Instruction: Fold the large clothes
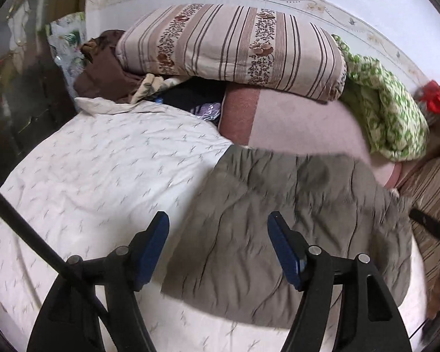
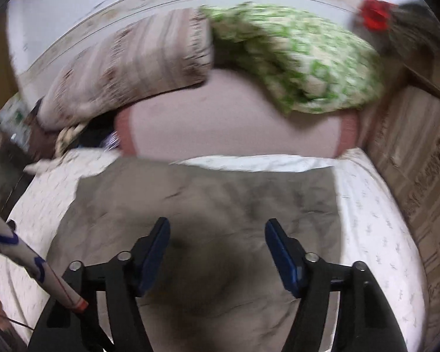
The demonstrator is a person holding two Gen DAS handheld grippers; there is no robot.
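Note:
A grey-brown garment (image 1: pixel 284 223) lies folded flat and wrinkled on a white patterned bedsheet (image 1: pixel 96 176). In the left wrist view my left gripper (image 1: pixel 218 220) is open above the garment's left edge, with nothing between its blue pads. In the right wrist view the same garment (image 2: pixel 208 205) fills the middle of the bed. My right gripper (image 2: pixel 217 226) hangs open over it, empty, and casts a dark shadow on the cloth. That view is blurred.
A striped floral quilt (image 1: pixel 234 50) and a green-and-white blanket (image 1: pixel 387 111) are stacked at the back on a pink blanket (image 1: pixel 302 126). Brown and dark clothes (image 1: pixel 108 76) lie at the back left. A wooden-patterned wall (image 2: pixel 419 176) borders the bed's right side. A black pole (image 1: pixel 29 234) crosses the lower left.

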